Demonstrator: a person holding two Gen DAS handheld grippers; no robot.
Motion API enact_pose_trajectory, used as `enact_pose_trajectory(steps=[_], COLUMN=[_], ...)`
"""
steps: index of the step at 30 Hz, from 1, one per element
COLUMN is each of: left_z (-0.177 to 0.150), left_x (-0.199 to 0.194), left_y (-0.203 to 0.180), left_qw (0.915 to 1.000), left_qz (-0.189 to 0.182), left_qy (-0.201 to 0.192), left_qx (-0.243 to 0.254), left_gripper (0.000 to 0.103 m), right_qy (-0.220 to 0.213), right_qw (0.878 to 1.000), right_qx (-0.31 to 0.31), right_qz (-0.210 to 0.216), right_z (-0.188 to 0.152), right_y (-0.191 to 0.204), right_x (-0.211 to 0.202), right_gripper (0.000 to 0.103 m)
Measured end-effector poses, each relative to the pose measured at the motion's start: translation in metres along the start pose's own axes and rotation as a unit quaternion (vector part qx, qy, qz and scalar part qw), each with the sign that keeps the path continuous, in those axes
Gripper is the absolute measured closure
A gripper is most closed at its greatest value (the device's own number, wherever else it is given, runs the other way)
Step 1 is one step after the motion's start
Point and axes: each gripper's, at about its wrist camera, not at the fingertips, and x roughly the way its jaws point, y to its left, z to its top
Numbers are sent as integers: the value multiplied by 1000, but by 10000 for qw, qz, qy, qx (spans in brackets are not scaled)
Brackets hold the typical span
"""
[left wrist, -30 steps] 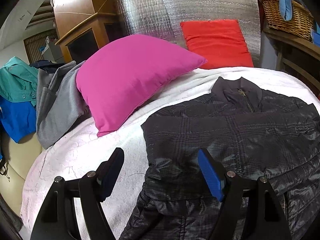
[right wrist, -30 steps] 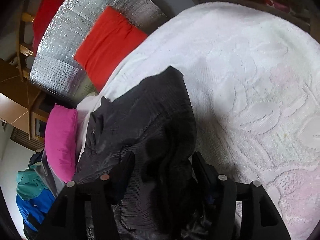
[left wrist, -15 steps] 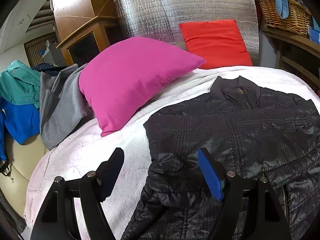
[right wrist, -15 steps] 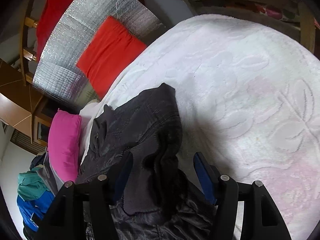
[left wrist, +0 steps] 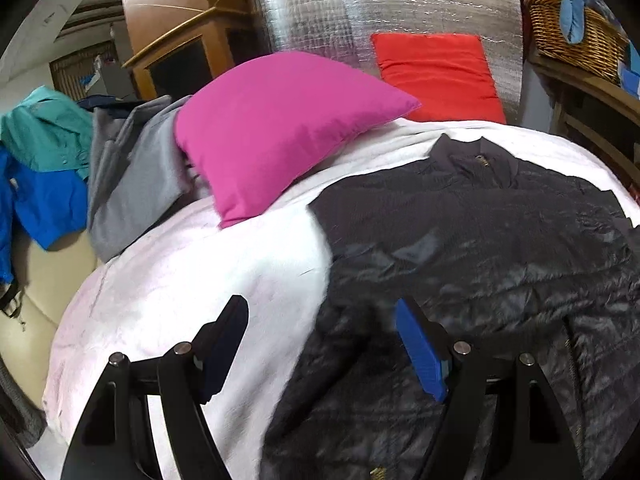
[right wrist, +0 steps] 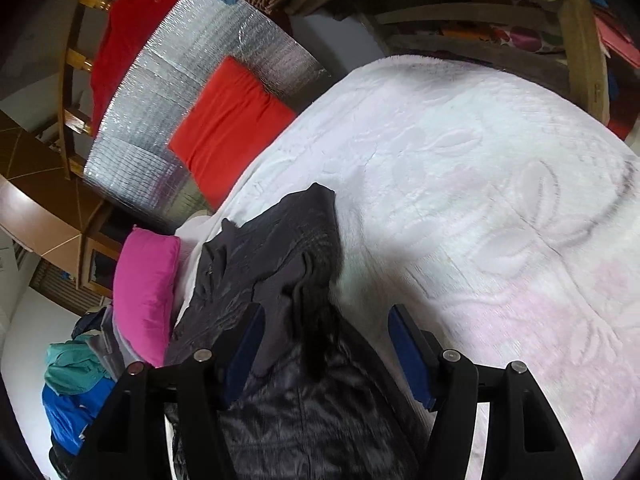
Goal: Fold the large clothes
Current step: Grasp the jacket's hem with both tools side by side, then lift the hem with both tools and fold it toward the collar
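jacket (left wrist: 472,240) flat on bed (left wrist: 192,280), collar far, ready for folding | left gripper (left wrist: 320,344) agape over its hem (we guess) | right gripper (right wrist: 324,348) agape, straddling bunched sleeve

- We see a black jacket (left wrist: 472,240) with a fine quilted grid and a sheen.
- Our blanket (right wrist: 480,184) is white, blushing pink, embossed with leaf shapes.
- One pillow (left wrist: 280,128) is magenta, one cushion (left wrist: 436,72) red-orange.
- The foil panel (left wrist: 360,12) is silver, crinkled in small squares.
- We note a grey garment (left wrist: 132,176), a teal one (left wrist: 44,132), a bright blue one (left wrist: 44,208).
- The basket (left wrist: 576,36) is tan wicker.
- Our gripper pads (left wrist: 420,356) are blue.
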Motion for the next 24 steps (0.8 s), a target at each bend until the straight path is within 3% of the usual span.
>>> enact_pose_trajectory(steps=[9,14,24], left_z=[-48,-78,-137], left_x=[-33,-47,-64], left_y=[41,64,92], left_qw=[9997,9992,9876], left_qz=[192,139,-688], left_qy=[119,332,1083], left_qx=[-37,-150,-900], left_gripper=[26,26,26], right_qy=[-46,195,1067], right_qw=[9999,9998,9943], right_qx=[89,60,-30], right_qz=[112,8,18], right_z=[-34,-57,-116], right_y=[-24,-38,-65], right_x=[-49,-59,-61], right_gripper=[32,31,31])
